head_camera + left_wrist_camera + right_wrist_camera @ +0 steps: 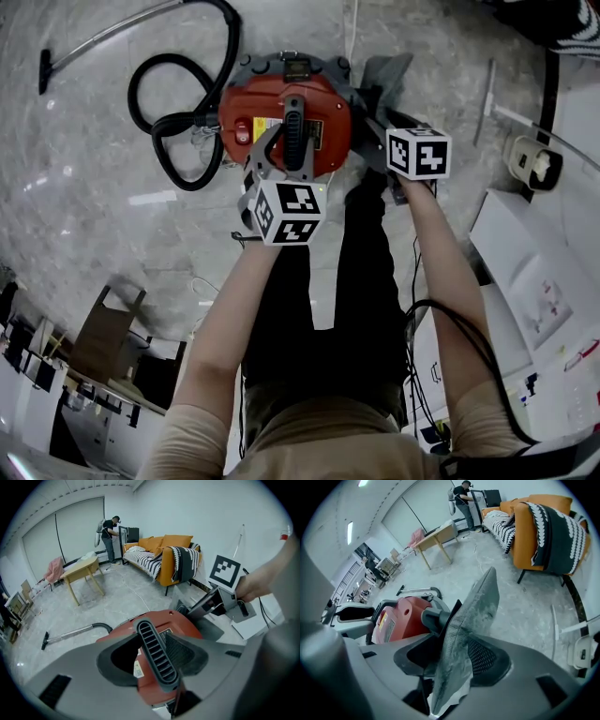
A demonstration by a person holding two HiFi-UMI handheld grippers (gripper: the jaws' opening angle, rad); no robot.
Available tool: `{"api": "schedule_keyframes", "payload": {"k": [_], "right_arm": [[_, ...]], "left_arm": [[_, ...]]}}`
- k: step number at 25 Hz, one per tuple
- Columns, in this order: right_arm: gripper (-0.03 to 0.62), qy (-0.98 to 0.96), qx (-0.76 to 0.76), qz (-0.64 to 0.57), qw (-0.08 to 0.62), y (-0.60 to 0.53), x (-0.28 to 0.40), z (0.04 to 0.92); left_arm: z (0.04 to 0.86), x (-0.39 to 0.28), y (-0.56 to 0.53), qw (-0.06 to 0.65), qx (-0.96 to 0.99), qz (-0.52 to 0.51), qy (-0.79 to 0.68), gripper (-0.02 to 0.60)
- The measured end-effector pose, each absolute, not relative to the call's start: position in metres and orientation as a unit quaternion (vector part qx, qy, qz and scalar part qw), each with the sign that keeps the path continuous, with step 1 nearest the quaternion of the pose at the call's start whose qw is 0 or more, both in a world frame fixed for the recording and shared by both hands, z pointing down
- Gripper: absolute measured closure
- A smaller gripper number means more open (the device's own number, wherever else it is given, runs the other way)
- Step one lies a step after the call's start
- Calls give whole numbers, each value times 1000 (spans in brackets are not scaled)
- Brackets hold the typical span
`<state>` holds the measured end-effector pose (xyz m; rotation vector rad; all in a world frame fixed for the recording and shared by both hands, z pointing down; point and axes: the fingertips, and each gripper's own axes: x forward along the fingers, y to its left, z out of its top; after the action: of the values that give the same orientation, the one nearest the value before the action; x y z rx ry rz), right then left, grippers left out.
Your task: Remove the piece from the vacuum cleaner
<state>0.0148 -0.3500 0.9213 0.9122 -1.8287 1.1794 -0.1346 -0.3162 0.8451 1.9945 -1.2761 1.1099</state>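
Observation:
A red canister vacuum cleaner point(272, 108) stands on the floor in front of me. Its black ribbed handle point(293, 141) runs across the top. My left gripper point(284, 155) straddles that handle point(157, 656). Its jaws are open, with a dark gap on the left side. A grey, dusty, flat piece point(386, 75) sticks up at the vacuum's right side, joined to a black stub. My right gripper point(375, 117) has this piece point(471, 620) between its jaws, which stand wide and do not clamp it. The red body point(401, 618) lies to its left.
A black hose point(178, 122) loops left of the vacuum, joined to a metal wand point(103, 33). My legs point(319, 281) stand just behind it. An orange sofa point(164, 550), a wooden table point(84, 571) and a person point(110, 536) are farther off. White boxes point(534, 164) lie right.

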Motion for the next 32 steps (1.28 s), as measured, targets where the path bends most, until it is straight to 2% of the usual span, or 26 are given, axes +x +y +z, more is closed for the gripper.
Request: {"api": "schedule_keyframes", "payload": {"k": [3,5,7,15,32], "right_arm": [[384,-718,345,460,392,-348,15,922],[481,-722,332,451,406,-344,16,922],[522,-725,326,439,418,-341,20,924],[546,-729,324,421,432,-341,33,928],[554,-747,310,369,459,-337,47,940]], "left_arm": [[845,-134,-317,258,737,409,-473,410],[845,-134,-317,260,737,409,-470,410],[845,-134,-317,263,738,409,-467,410],[846,-134,-317,264,740,405,-468,408],[847,-134,-318,268,743,408,-459,407]]}}
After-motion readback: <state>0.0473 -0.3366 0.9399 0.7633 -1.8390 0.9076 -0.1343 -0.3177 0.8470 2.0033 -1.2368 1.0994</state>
